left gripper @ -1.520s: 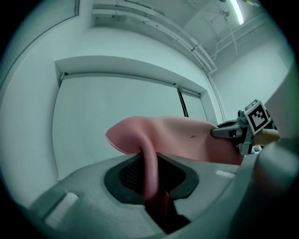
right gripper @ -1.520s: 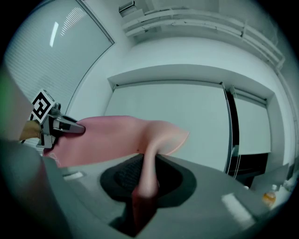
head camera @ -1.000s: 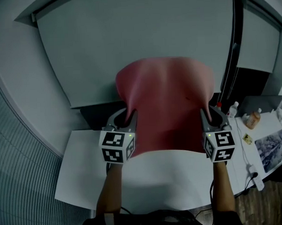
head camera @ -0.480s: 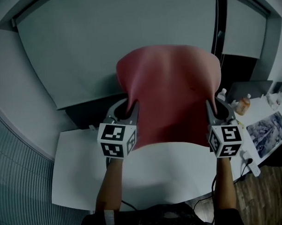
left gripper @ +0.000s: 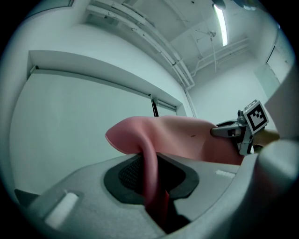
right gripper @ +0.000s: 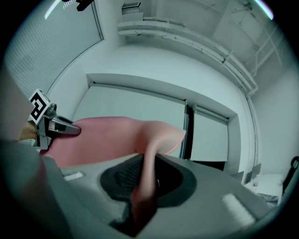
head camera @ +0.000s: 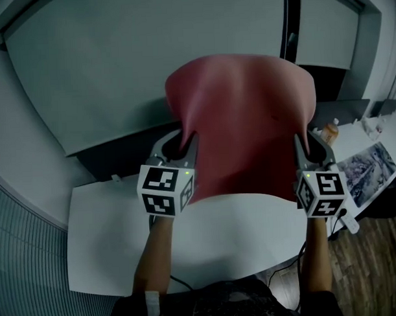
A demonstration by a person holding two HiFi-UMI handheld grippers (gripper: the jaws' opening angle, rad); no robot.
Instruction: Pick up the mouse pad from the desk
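Note:
The pink mouse pad [head camera: 245, 126] hangs in the air above the white desk [head camera: 110, 241], stretched between both grippers and bowed upward. My left gripper [head camera: 182, 143] is shut on the pad's left edge; in the left gripper view the pad [left gripper: 159, 135] runs down between the black pads [left gripper: 131, 170]. My right gripper [head camera: 306, 142] is shut on the right edge, and the right gripper view shows the pad [right gripper: 117, 137] pinched between its jaws. Each gripper view catches the other gripper across the pad: the right gripper [left gripper: 224, 132] and the left gripper [right gripper: 67, 129].
A large pale screen [head camera: 130, 72] fills the wall behind the desk. A side table at the right carries bottles [head camera: 328, 131], a printed sheet [head camera: 367, 167] and a white power strip [head camera: 348, 221]. Wooden floor [head camera: 377, 271] shows at the lower right, a ribbed panel [head camera: 20, 270] at the left.
Both grippers have carried the raised pad sideways together, turning with it; the desk and the right-hand table have shifted in the head view. The grip on both edges is unchanged.

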